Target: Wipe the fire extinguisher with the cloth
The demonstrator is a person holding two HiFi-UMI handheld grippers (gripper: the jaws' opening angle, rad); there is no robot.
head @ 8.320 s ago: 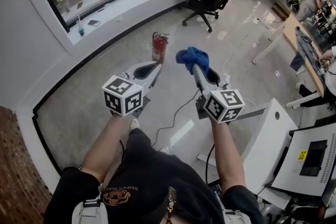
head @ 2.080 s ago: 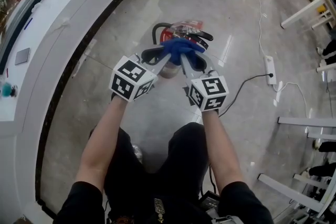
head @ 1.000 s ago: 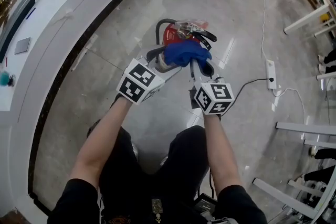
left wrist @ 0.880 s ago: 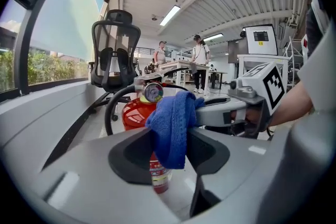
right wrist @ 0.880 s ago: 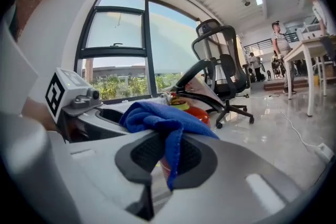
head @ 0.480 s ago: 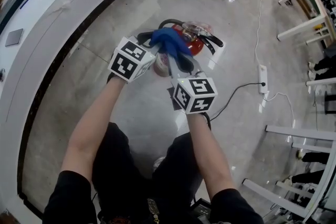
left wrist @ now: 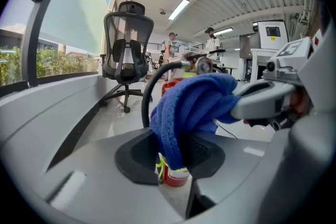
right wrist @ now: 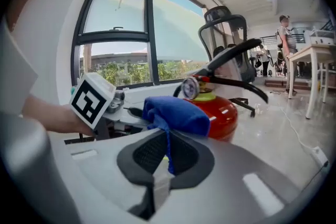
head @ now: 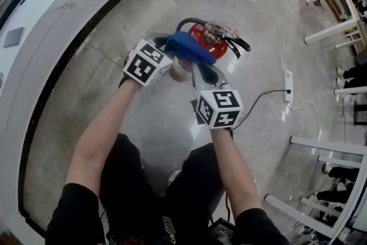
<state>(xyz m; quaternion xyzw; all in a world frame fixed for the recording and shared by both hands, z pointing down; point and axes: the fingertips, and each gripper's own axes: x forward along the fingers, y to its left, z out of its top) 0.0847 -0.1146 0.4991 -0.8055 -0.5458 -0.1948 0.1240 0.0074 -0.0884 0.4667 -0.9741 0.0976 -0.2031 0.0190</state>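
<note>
The red fire extinguisher (head: pixel 217 45) stands on the floor with its black hose (head: pixel 184 22) curling behind, and it also shows in the right gripper view (right wrist: pixel 223 113). A blue cloth (head: pixel 190 48) lies bunched against its near side. My right gripper (head: pixel 194 63) is shut on the cloth (right wrist: pixel 176 113). My left gripper (head: pixel 174 50) comes in from the left. Its jaws have just been closing, and the cloth (left wrist: pixel 191 107) hangs between their pads. In the gap under the cloth a bit of the extinguisher (left wrist: pixel 172 177) shows.
A white window ledge (head: pixel 51 37) curves along the left. A black office chair (left wrist: pixel 126 50) stands beyond the extinguisher. On the floor to the right lies a power strip (head: pixel 288 78) with cables, and past it stand white desk legs (head: pixel 327 0). Several people stand far off.
My left gripper has moved in to the cloth beside the extinguisher and its jaws have narrowed round it. The right gripper has shifted slightly with the cloth still in it.
</note>
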